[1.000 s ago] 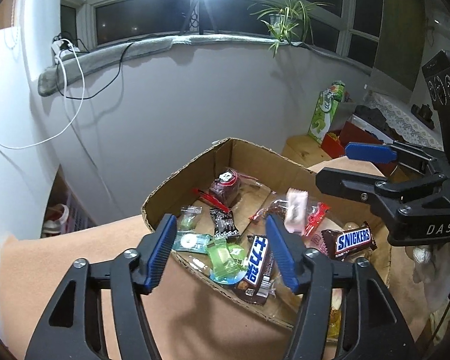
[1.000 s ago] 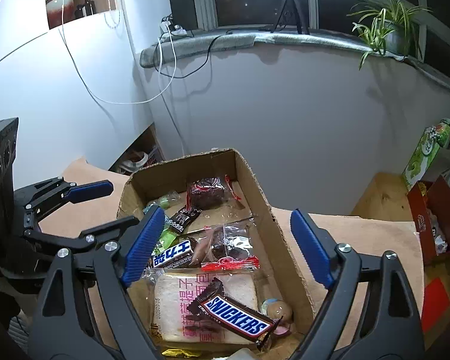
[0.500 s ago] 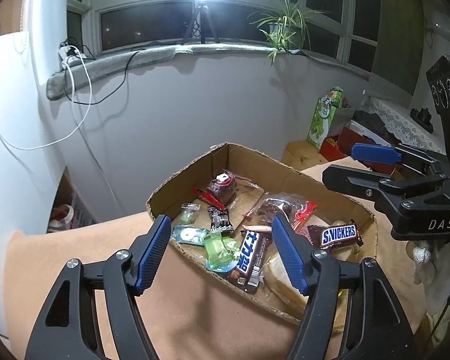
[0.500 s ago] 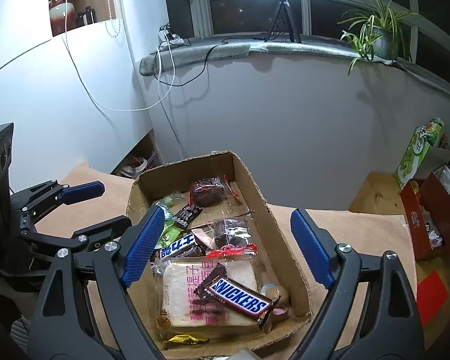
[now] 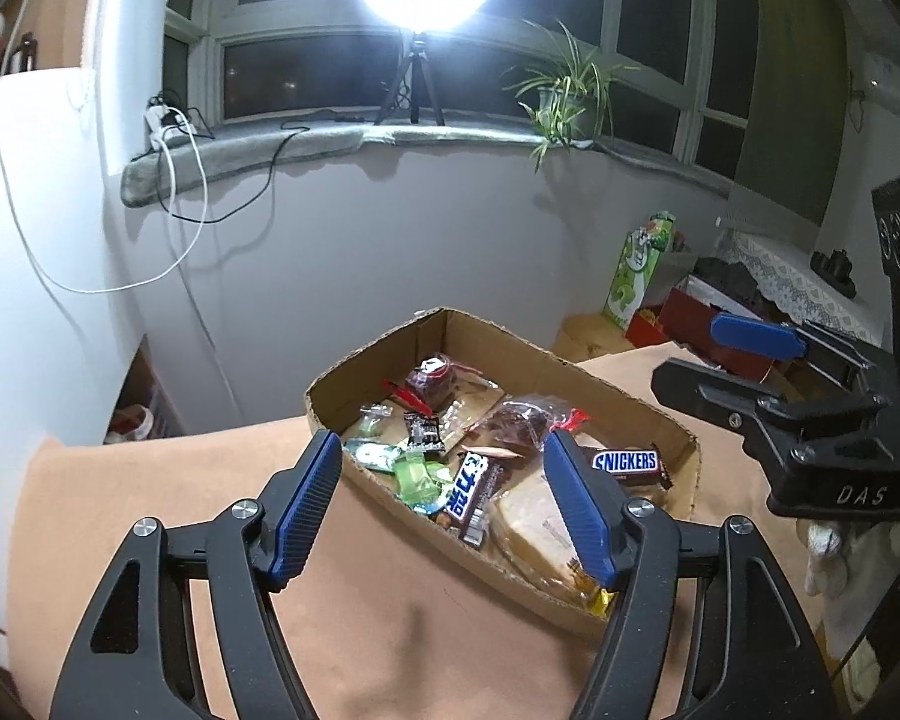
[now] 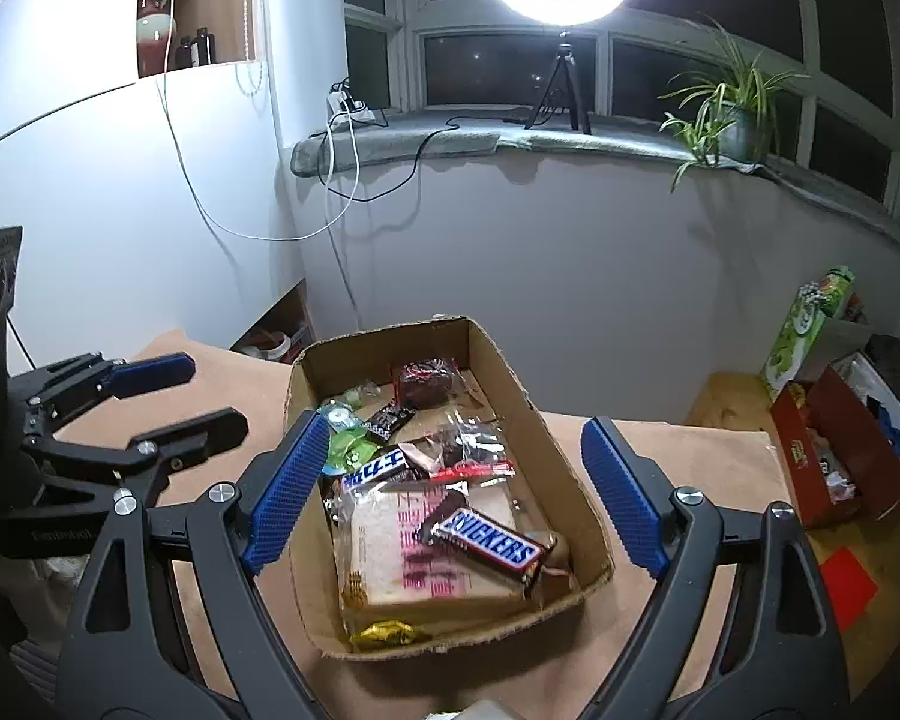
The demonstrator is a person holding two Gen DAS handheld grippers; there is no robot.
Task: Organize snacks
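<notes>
Both grippers have pulled up and back from the box [image 6: 561, 468] over the last second; in both wrist views the box now sits smaller and lower than it did. A pink-and-white packet that stood upright in the box a second ago, seen from the left wrist, is no longer visible there.

Left gripper [image 5: 444, 501]: jaws wide, nothing between them, hovering above the box's near-left wall. Right gripper [image 6: 450, 492]: jaws wide, empty, straddling the box from above.

Snacks all lie inside the box on the bench [image 5: 168, 510]: Snickers [image 6: 489, 540] on top of the bread pack [image 6: 384, 546] at the near end, blue bar [image 6: 373, 468] mid-box, green candies [image 6: 351, 450] by the left wall, dark cake [image 6: 425, 381] at the far end.

My reading: everything is collected, both grippers retreating; task looks at or close to its end. No bench snacks visible.
</notes>
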